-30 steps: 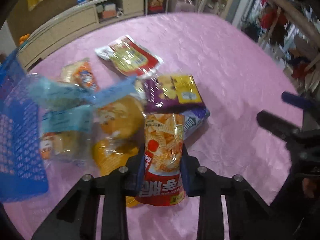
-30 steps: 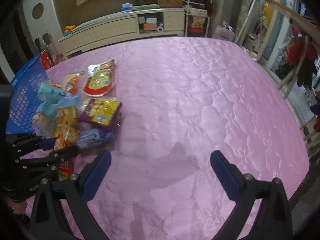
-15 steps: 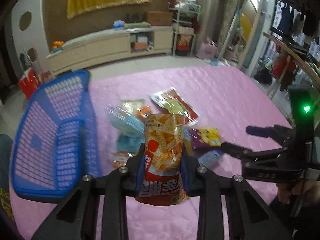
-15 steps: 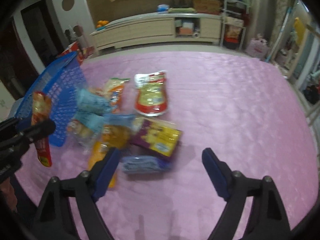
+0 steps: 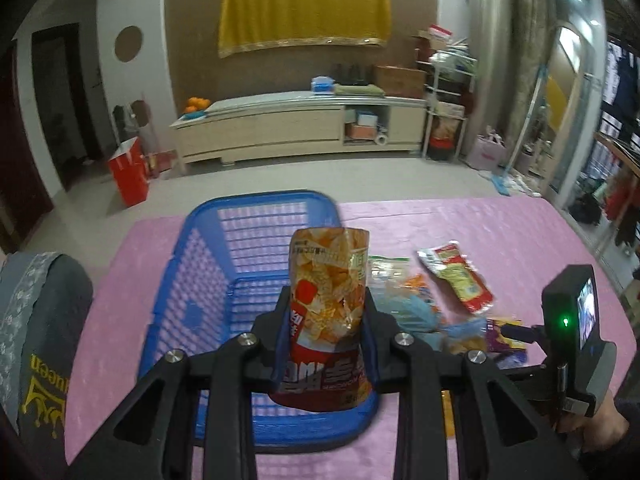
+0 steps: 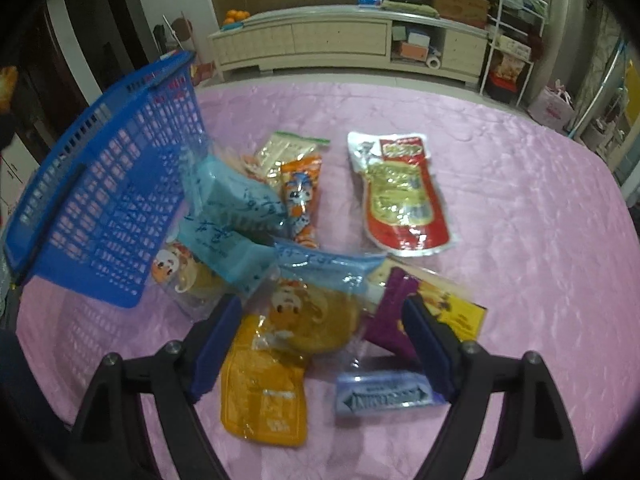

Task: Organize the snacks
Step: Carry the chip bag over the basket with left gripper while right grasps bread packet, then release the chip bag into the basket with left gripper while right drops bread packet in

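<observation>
My left gripper [image 5: 326, 312] is shut on an orange and red chip bag [image 5: 326, 304] and holds it upright above the blue plastic basket [image 5: 208, 272]. The basket [image 6: 100, 188] stands at the left on the pink tablecloth. My right gripper [image 6: 320, 336] is open and hovers over the snack pile, its jaws either side of a clear packet with a round yellow cake [image 6: 316, 316]. An orange pouch [image 6: 264, 396], a purple and yellow bag [image 6: 424, 320] and a small blue-grey pack [image 6: 384, 396] lie around it.
A red and white pouch [image 6: 400, 196] lies farther back, with light blue packets [image 6: 236, 216] and an orange striped snack [image 6: 302, 196] beside the basket. The right gripper body [image 5: 572, 332] shows at the right of the left wrist view. A grey cushion [image 5: 36, 340] sits at left.
My left gripper swung left with the chip bag, from over the pile to above the basket. My right gripper moved left and down over the snack pile, still open.
</observation>
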`<state>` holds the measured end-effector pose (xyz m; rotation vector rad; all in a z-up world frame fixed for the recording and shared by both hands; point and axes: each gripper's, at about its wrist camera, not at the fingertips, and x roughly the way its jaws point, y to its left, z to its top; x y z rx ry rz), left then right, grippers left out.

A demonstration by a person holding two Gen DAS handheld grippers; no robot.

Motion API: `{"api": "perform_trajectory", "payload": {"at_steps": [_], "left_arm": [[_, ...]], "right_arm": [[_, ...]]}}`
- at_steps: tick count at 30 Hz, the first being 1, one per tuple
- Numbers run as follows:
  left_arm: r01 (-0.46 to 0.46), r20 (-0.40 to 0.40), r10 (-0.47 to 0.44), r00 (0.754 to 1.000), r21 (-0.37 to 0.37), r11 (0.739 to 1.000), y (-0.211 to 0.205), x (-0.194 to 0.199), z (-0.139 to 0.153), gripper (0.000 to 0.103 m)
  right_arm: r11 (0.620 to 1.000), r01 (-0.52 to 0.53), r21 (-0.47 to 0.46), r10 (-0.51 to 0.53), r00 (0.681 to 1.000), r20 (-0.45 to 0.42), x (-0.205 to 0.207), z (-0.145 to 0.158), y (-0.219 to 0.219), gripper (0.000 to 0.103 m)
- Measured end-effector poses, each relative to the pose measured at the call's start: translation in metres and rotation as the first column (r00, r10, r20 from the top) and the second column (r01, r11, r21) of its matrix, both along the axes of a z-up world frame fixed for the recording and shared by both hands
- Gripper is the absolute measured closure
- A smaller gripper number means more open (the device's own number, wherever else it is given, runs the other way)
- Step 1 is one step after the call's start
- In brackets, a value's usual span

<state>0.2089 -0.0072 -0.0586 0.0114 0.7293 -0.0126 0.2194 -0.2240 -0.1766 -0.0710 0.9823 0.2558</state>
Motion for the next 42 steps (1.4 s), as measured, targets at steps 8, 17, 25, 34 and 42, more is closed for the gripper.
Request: {"api": "perform_trajectory", "payload": {"at_steps": [8,17,25,34,42], "left_arm": [[-0.045,-0.055,0.042,0.998,-0.046,0.998,0.027,0.013,-0.021,0.075],[-0.007,-0.061,0.003,0.998,-0.069,0.998,0.032,-0.003,-0.016,0.075],[0.067,-0.034,-0.070,0.997,-0.076,0.995,0.031,-0.027,0.003,0.075],[0.114,-0.005,-0.114,0.993,-0.044,0.992,0.059,-0.032,0.034,0.075],[0.138,-0.032,-0.138,0.990,-0.001,0.990,0.084,-0.004,0.049,0.075]], "right_arm": [[0.997,0.031,-0.076,-0.034,0.998,-0.045,0.019,-0.021,0.011,0.030],[0.999,0.034,-0.026,-0.035,0.999,-0.011,0.002,-0.004,0.009,0.045],[1.000,0.016,0.017,-0.017,0.995,0.097,-0.031,0.061,0.019,0.046],[0.995,-0.070,0.072,0.055,0.978,0.202,-0.041,0.120,0.055,0.046],[0.984,-0.138,0.110,0.110,0.967,0.230,-0.018,0.143,0.089,0.046]]}}
